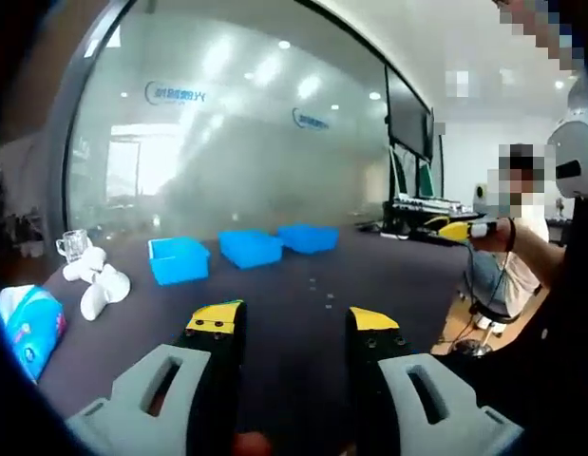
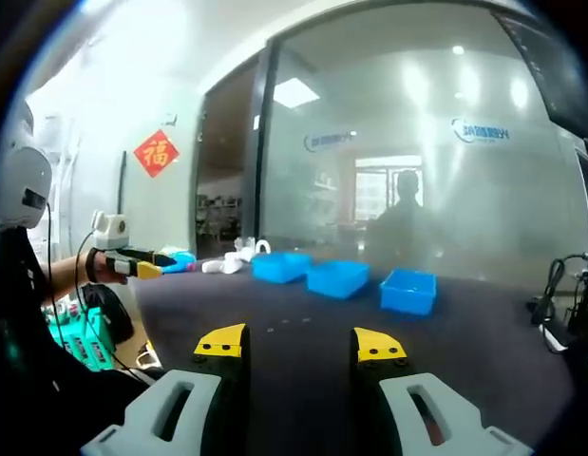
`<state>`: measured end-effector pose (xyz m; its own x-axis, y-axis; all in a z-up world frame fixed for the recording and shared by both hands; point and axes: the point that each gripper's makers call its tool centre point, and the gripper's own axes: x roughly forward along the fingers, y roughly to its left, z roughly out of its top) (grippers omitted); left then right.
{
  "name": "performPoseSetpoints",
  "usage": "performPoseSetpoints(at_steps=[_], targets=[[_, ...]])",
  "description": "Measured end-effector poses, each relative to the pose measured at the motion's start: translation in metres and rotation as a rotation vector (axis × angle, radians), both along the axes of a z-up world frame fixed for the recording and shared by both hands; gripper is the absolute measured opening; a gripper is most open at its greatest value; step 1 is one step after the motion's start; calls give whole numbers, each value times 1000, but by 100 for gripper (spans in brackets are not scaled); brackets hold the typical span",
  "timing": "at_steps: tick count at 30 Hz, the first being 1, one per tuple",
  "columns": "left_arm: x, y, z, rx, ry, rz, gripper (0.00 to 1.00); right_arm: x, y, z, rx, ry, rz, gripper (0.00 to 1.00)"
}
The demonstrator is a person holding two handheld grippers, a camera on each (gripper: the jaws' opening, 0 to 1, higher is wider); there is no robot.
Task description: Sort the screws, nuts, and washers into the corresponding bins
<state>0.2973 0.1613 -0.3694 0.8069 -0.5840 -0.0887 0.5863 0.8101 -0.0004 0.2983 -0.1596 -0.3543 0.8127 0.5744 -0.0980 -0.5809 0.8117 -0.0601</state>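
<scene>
Three blue bins stand in a row on the dark table: in the left gripper view the near bin [image 1: 178, 259], the middle bin [image 1: 250, 248] and the far bin [image 1: 309, 237]. Small metal parts [image 1: 322, 293] lie scattered on the table in front of them. My left gripper [image 1: 294, 325] is open, with nothing between its yellow-tipped jaws, short of the parts. In the right gripper view the same bins [image 2: 338, 278] sit across the table, and my right gripper [image 2: 301, 344] is open with nothing held. Tiny parts [image 2: 284, 323] show ahead of it.
White cup-like objects [image 1: 96, 280], a glass mug [image 1: 73, 245] and a blue packet [image 1: 29, 328] lie at the table's left. A frosted glass wall [image 1: 237, 142] stands behind. A person's hand holds another yellow-tipped gripper [image 1: 464, 230], also seen as the gripper [image 2: 142, 263] at left.
</scene>
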Motion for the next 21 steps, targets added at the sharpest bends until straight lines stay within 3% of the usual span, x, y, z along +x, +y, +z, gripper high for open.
performPoseSetpoints(at_steps=[1, 9, 21], targets=[[0, 2, -3, 27, -4, 12, 41, 1, 2, -2, -6, 4, 11, 38], [-7, -3, -5, 15, 3, -10, 41, 10, 9, -14, -90, 58, 85, 38], [-15, -4, -2, 48, -4, -24, 41, 21, 39, -9, -240, 80, 237, 38]])
